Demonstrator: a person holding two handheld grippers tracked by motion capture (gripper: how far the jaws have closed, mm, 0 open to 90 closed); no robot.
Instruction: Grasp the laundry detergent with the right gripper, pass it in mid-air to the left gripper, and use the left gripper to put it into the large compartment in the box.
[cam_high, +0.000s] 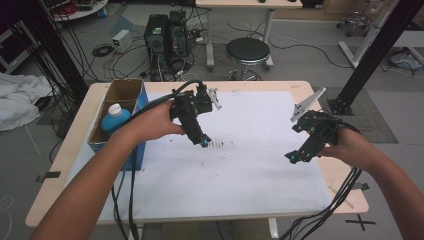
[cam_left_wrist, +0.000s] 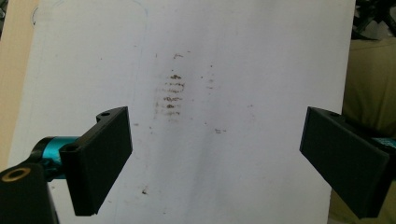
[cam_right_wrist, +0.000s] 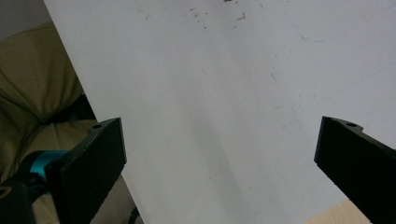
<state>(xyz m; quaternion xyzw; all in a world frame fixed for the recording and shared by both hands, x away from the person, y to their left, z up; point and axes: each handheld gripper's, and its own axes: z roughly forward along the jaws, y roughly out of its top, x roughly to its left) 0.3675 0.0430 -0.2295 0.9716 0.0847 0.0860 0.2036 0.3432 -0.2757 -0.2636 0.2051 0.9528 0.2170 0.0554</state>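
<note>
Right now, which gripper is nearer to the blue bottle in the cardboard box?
Left. The left gripper hovers just right of the blue bottle in the cardboard box; the right gripper is far across the white sheet.

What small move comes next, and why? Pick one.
Probably carry the left gripper left toward the blue bottle standing in the cardboard box. Both grippers are open and empty over the white sheet, and the bottle is the only graspable thing on the table, on the left gripper's side.

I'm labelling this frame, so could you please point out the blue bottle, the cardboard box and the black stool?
blue bottle (cam_high: 114, 121), high view, on its shoulder.
cardboard box (cam_high: 123, 90), high view, on its inner back wall.
black stool (cam_high: 247, 50), high view, on its seat.
</note>
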